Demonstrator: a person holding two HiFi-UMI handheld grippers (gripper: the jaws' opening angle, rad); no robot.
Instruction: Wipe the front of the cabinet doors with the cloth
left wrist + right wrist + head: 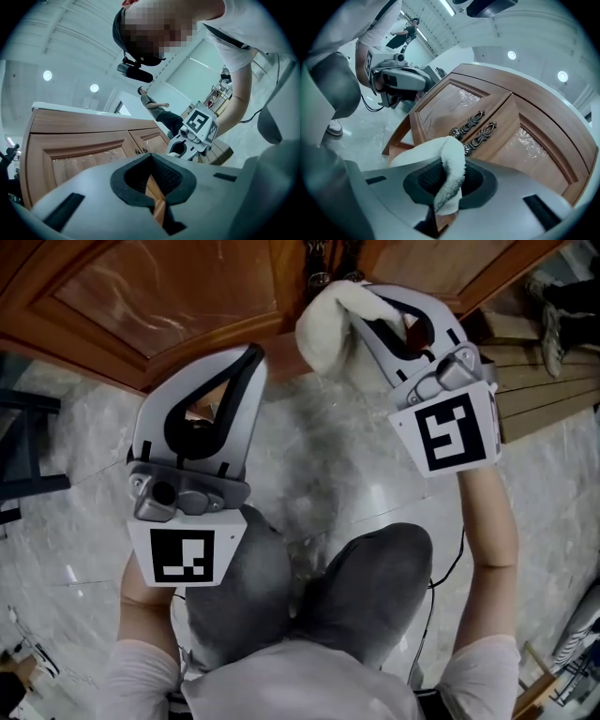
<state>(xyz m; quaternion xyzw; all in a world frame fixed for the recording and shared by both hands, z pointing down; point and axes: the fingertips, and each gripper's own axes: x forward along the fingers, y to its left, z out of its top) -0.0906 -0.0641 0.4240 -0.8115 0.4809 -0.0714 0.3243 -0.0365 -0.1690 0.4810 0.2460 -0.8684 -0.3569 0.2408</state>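
Right claw (443, 194) clamped on white cloth (451, 159), just beside cabinet doors (440, 110) at handles (473, 129); contact unclear. Left claw (153, 197) closed, empty, further left. Wiping judged barely begun; both door fronts left to do.

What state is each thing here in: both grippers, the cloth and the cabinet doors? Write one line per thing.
Left gripper: shut, nothing between its jaws.
Right gripper: shut on the cloth.
Cloth: white, bunched, pinched in the right gripper, held near the doors; whether it touches them cannot be told.
Cabinet doors: both closed, handles side by side.
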